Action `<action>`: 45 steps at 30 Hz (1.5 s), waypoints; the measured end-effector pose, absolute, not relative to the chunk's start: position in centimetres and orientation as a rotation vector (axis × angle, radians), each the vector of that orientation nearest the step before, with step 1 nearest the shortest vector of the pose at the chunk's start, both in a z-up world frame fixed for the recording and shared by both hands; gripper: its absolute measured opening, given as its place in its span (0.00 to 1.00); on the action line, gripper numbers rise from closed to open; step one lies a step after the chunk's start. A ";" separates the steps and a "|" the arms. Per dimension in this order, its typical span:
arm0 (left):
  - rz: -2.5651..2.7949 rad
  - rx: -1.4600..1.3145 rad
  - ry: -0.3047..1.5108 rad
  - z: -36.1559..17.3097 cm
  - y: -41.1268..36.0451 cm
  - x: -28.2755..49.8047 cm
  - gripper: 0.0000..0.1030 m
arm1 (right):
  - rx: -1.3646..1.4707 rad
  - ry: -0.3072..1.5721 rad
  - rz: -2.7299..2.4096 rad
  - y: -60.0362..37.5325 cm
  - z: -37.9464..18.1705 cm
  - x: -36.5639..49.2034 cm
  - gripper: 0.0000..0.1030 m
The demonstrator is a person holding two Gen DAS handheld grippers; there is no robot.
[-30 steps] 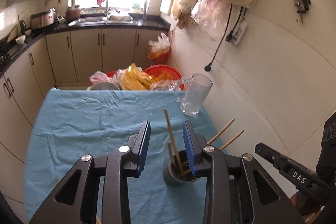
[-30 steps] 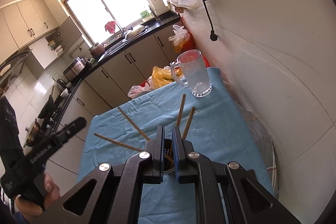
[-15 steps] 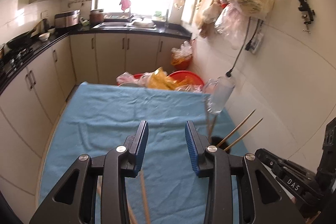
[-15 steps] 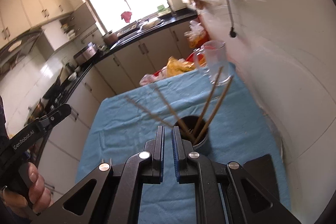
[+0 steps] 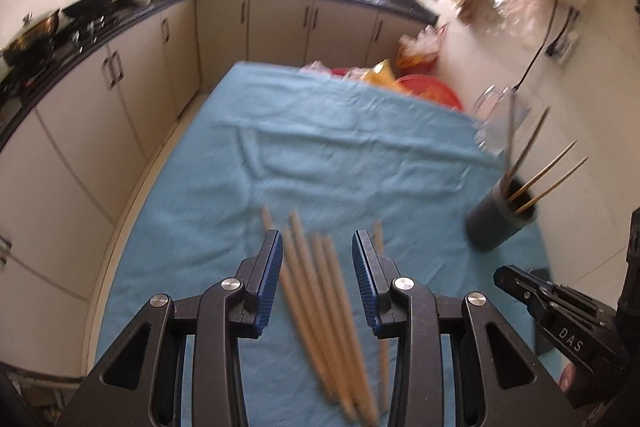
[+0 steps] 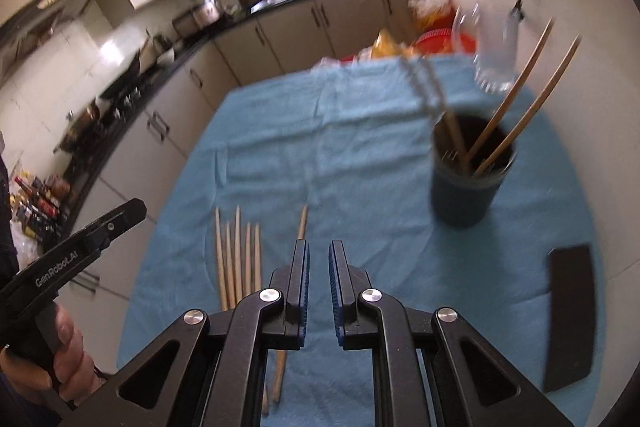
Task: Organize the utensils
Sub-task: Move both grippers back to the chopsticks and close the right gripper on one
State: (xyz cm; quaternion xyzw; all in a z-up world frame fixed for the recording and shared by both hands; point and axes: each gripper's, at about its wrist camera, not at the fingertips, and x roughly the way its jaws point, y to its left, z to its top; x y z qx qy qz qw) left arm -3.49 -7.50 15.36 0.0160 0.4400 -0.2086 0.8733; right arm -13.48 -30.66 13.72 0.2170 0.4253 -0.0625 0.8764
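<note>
Several wooden chopsticks (image 5: 320, 299) lie side by side on the blue tablecloth (image 5: 320, 163), pointing away from me. My left gripper (image 5: 316, 251) is open and empty, with its jaws on either side of the bundle, above it. The loose chopsticks also show in the right wrist view (image 6: 238, 259), with one chopstick (image 6: 300, 227) apart to their right. A dark cup (image 5: 500, 223) with several chopsticks standing in it is at the right (image 6: 468, 179). My right gripper (image 6: 319, 259) holds nothing, its jaws nearly closed with a small gap, just right of the single chopstick.
A clear glass mug (image 5: 496, 123) stands behind the cup near the white wall. A black flat object (image 6: 568, 315) lies at the cloth's right edge. Red basins and plastic bags (image 5: 400, 79) sit beyond the table's far end. Kitchen cabinets run along the left.
Both grippers have pulled back from the cup and swung left and down toward the loose chopsticks, which have come into view. The left jaws now straddle the bundle.
</note>
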 end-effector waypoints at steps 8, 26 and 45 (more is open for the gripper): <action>-0.410 0.043 1.055 9.7 -4.8 -2.8 0.33 | 0.445 1.024 -0.093 -27.1 7.9 -10.9 0.12; -0.413 0.061 1.152 5.8 -3.6 -1.0 0.38 | 0.435 1.156 -0.141 -25.7 1.9 -6.2 0.19; -0.418 0.041 1.184 4.8 -6.6 2.6 0.39 | 0.416 1.117 -0.188 -28.1 3.4 -3.3 0.07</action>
